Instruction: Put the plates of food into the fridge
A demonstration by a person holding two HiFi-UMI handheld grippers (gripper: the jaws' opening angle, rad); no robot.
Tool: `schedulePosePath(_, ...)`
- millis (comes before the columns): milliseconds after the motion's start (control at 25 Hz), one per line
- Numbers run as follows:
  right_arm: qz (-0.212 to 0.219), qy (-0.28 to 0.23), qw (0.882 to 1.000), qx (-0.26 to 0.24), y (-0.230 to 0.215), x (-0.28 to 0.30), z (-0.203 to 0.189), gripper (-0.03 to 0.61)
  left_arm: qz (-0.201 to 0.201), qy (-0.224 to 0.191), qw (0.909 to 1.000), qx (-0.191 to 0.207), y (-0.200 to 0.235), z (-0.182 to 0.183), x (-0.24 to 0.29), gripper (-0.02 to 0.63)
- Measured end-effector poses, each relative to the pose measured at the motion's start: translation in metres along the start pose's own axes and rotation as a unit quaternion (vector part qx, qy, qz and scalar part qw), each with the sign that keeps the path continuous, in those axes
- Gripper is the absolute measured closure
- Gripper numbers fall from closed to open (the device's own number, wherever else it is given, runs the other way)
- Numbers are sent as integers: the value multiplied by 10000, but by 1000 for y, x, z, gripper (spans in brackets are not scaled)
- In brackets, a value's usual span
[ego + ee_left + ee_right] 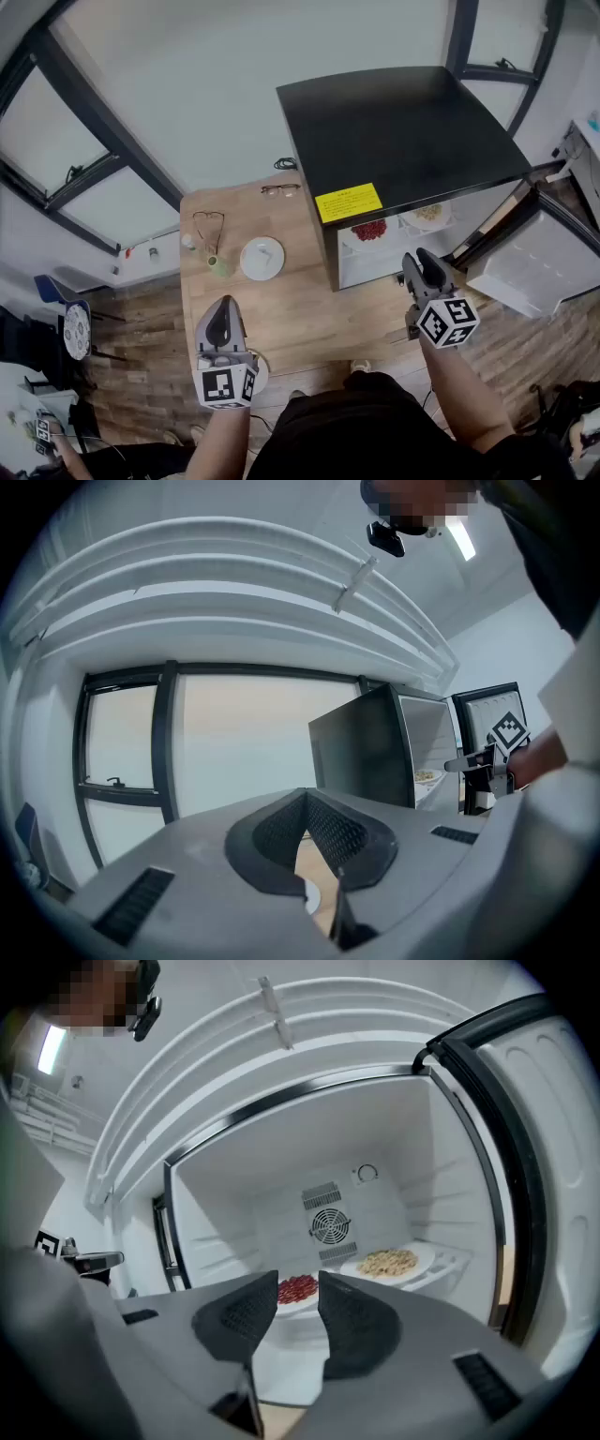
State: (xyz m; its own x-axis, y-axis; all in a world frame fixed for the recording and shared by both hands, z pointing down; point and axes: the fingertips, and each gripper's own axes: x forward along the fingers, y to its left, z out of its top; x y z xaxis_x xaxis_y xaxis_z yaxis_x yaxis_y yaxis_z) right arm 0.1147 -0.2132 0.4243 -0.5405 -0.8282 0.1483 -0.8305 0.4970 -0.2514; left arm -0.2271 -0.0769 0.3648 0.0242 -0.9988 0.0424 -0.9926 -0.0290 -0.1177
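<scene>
Boxy black fridge [403,141]; round white plates [425,1256] inside; pale wooden table [300,309]

Wooden counter [300,314] fills mid-frame in my head view. On it: white plate [262,258] centre-left, small green cup [218,267] just beside it, eyeglasses [280,190] near the far edge. Fridge shelf [452,1262], frame right: red food plate [368,231] and pale food plate [428,214], side by side.

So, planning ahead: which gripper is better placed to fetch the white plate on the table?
Left. The left gripper is near the white plate; the right gripper points into the fridge.
</scene>
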Motion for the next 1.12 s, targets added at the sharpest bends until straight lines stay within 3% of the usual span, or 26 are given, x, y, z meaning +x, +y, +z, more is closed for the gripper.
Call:
schedulePosePath(360,961,594,9933,259,135,4,-75,430,482,277,9984,-94,84,-34,-92,611)
schedulePosePath(560,1868,1073,9759,357,233,-1,-124,430,596,391,9973,-190,118,-54,-135,611)
schedulePosePath(720,2329,1452,9601,542,290,-12,-166,430,632,449,9967,-241,138,-68,-165,611)
schedulePosePath(840,2412,1751,9535,452,314,-22,-202,430,620,517,9964,-264,149,-81,-183,611)
schedulePosePath(1120,2158,2294,9446,919,337,-42,-284,430,520,667,9961,-239,174,-101,-213,611)
